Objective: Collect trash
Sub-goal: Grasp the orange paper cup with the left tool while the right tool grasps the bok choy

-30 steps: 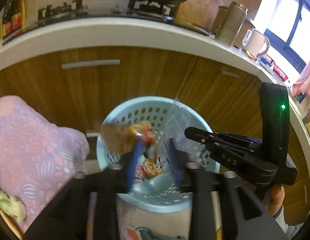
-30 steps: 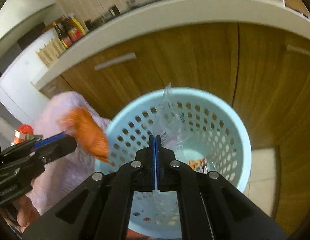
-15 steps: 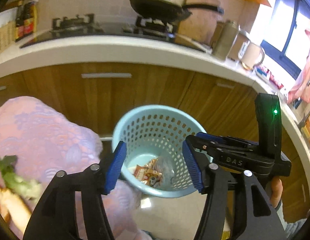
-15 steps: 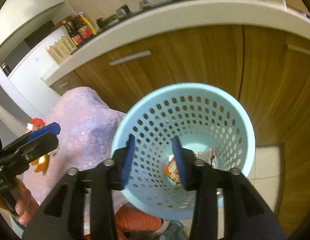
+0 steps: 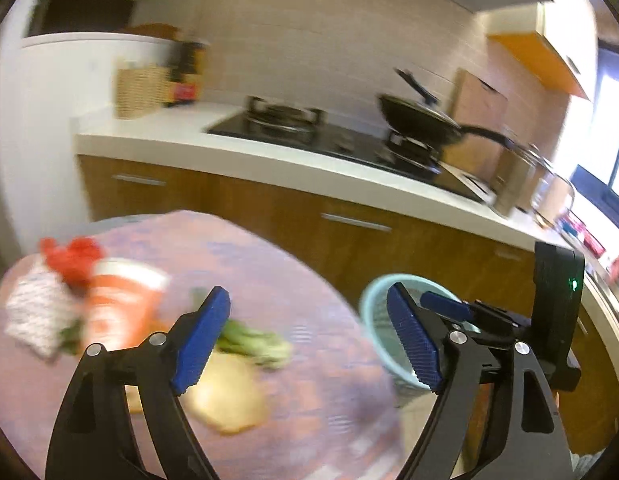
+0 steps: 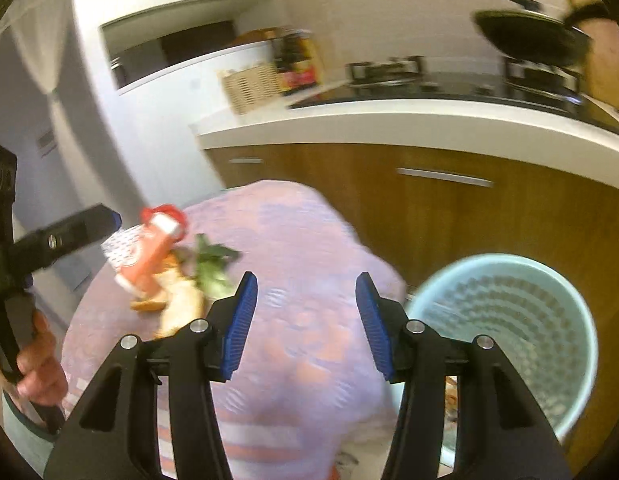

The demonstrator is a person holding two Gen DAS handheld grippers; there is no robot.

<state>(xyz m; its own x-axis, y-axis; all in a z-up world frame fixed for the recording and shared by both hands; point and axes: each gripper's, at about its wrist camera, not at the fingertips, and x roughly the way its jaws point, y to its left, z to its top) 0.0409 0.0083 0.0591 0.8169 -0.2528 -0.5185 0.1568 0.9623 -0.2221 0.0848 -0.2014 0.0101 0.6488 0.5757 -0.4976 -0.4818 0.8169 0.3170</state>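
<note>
A light blue perforated basket (image 6: pixel 521 320) stands on the floor by the wooden cabinets; it also shows in the left wrist view (image 5: pixel 377 312). On the round table with a pink patterned cloth (image 6: pixel 293 264) lie an orange cup (image 5: pixel 121 304), a red wrapper (image 5: pixel 71 258), a white patterned packet (image 5: pixel 33 316), green leaves (image 5: pixel 255 342) and a pale bread piece (image 5: pixel 229 394). My left gripper (image 5: pixel 309 340) is open and empty above the table. My right gripper (image 6: pixel 305 326) is open and empty between table and basket; it also shows in the left wrist view (image 5: pixel 445 304).
A white countertop (image 5: pixel 269 160) with a gas stove (image 5: pixel 285 116) and a black pan (image 5: pixel 419 120) runs behind. A wicker basket (image 5: pixel 139 88) and bottles stand at its left end. A white fridge (image 6: pixel 121 120) stands left of the cabinets.
Both grippers let their trash go into the basket, opened, and swung left and up from the basket toward the table. The view is blurred by motion.
</note>
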